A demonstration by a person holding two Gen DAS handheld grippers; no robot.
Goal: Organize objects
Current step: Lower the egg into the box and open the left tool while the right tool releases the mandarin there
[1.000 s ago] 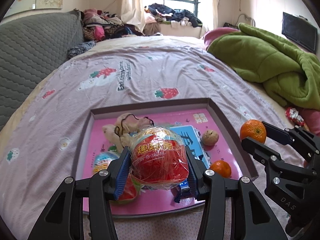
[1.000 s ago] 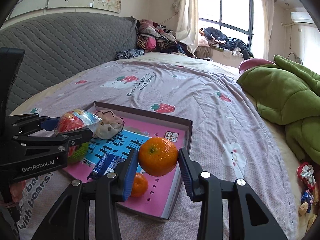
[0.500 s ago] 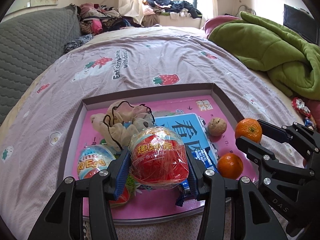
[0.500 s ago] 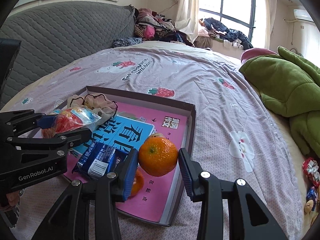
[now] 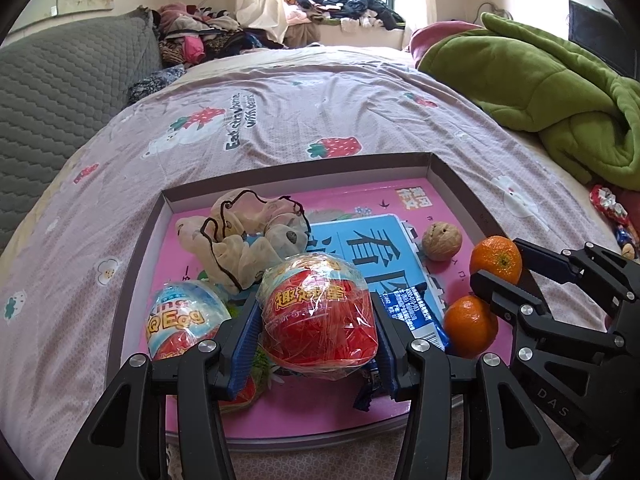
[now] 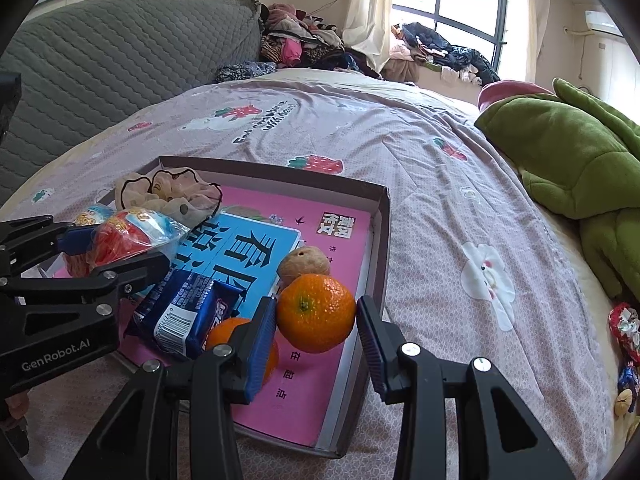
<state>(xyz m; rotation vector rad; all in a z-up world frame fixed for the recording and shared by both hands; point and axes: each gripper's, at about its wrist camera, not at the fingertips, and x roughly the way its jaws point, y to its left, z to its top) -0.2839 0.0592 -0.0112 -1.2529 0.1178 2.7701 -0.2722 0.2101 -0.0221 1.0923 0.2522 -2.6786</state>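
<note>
A shallow pink-bottomed box (image 5: pixel 452 184) (image 6: pixel 382 216) lies on the bed. My left gripper (image 5: pixel 316 328) is shut on a red wrapped toy egg (image 5: pixel 318 320) (image 6: pixel 120 234) and holds it over the box's near part. My right gripper (image 6: pixel 316 320) (image 5: pixel 504 272) is shut on an orange (image 6: pixel 316 312) (image 5: pixel 496 258) over the box's right side. In the box lie a second orange (image 5: pixel 468 326), a walnut (image 5: pixel 442 240) (image 6: pixel 304 266), a blue snack pack (image 6: pixel 184 312), a second toy egg (image 5: pixel 180 318) and a beige scrunchie (image 5: pixel 244 232).
A green blanket (image 5: pixel 540 92) is heaped at the right of the bed. A grey quilted headboard (image 6: pixel 120 60) is at the left. Wrapped candies (image 6: pixel 626 328) lie at the bed's right edge. Clothes (image 5: pixel 340 4) are piled by the window.
Both grippers have moved forward and lower over the box, each still holding its object. The box and its contents look nearer.
</note>
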